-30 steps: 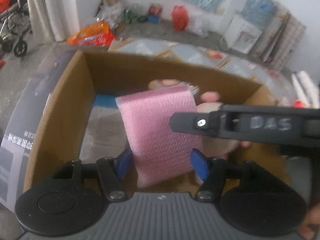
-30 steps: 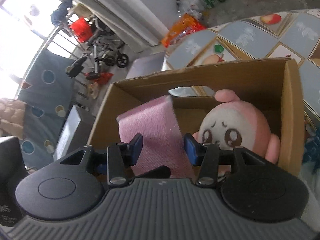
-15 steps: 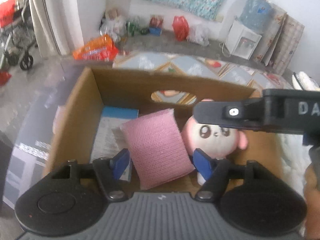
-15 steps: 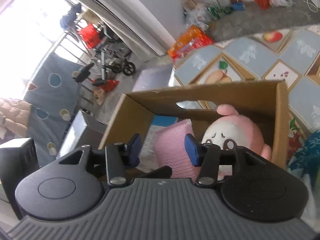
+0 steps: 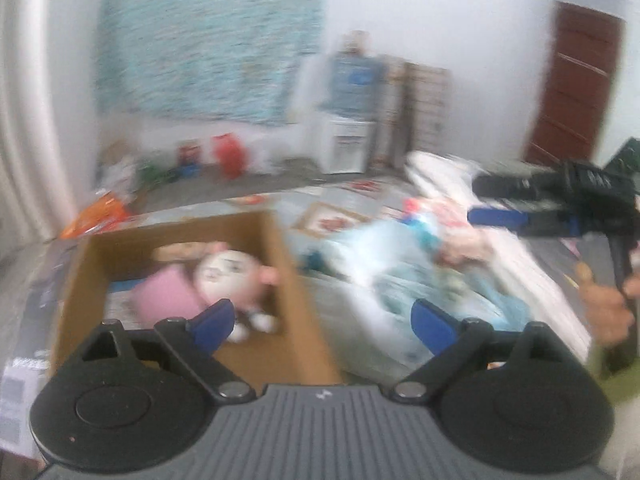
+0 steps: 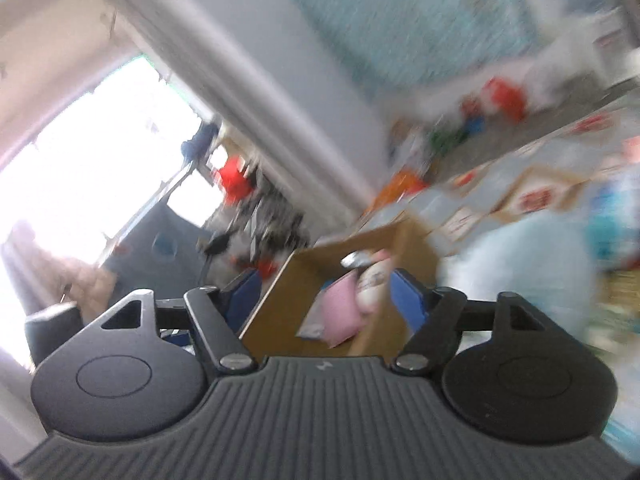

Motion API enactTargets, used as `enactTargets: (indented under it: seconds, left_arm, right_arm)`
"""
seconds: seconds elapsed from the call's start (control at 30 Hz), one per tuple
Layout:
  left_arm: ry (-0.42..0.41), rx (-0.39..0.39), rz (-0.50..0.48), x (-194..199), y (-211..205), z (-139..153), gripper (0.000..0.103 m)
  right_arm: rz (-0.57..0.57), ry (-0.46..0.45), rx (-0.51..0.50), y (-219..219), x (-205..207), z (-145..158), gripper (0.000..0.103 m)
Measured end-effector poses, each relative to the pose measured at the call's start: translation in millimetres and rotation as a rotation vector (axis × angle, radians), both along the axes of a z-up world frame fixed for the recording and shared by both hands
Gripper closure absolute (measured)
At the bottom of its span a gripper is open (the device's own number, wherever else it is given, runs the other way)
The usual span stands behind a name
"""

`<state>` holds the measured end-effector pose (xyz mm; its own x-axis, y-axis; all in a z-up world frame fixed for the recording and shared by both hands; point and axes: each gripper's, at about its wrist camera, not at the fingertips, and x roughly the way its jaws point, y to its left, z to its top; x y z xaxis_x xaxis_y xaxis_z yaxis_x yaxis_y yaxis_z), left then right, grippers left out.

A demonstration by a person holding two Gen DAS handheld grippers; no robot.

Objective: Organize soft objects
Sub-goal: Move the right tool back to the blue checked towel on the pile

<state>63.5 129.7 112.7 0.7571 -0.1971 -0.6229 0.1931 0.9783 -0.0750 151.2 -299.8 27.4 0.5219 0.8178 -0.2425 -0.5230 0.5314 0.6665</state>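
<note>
Change noted: the pink bubble-wrap pad (image 5: 168, 298), a second ago pinched by both grippers, now lies released inside the cardboard box (image 5: 284, 264), touching the round plush doll (image 5: 230, 280). Left gripper (image 5: 322, 320) and right gripper (image 6: 320, 296) are withdrawn, fingers spread, holding nothing. One item judged stowed. Remaining: pale blue soft bundle (image 5: 404, 264), crumpled, beside the box. Box walls are rigid and matte; views are blurred.

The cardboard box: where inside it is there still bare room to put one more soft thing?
In the cardboard box, the near floor strip in front of the round plush toy, along the right wall, looks bare. The far half is crowded: the pink pad lies against the toy. Outside, right of the box, light blue soft things are piled. The left gripper is open and empty.
</note>
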Motion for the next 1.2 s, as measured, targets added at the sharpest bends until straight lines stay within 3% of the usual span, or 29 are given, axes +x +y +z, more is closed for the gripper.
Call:
enactTargets:
  seconds: [0.17, 0.43, 0.67, 0.77, 0.93, 1.2]
  left_arm:
    - [-0.051, -0.012, -0.123, -26, -62, -13, 0.007]
    - [-0.045, 0.001, -0.254, -38, -145, -50, 0.007]
    - [-0.024, 0.067, -0.298, -28, -194, -88, 0.01]
    - [0.014, 0.067, -0.325, -22, -203, -101, 0.018]
    - [0.054, 0.077, -0.34, -16, -209, -123, 0.033]
    - [0.104, 0.025, -0.329, -6, -196, -138, 0.037]
  right_arm:
    - [-0.151, 0.014, 0.081, -86, -48, -33, 0.028]
    - [-0.281, 0.06, 0.138, -137, -87, -92, 0.027]
    - [-0.348, 0.134, 0.136, -142, -76, -141, 0.027]
    - [-0.383, 0.162, 0.102, -137, -62, -155, 0.033]
    - [-0.425, 0.221, 0.005, -123, -29, -180, 0.056]
    - [-0.385, 0.274, -0.05, -105, -8, -202, 0.063]
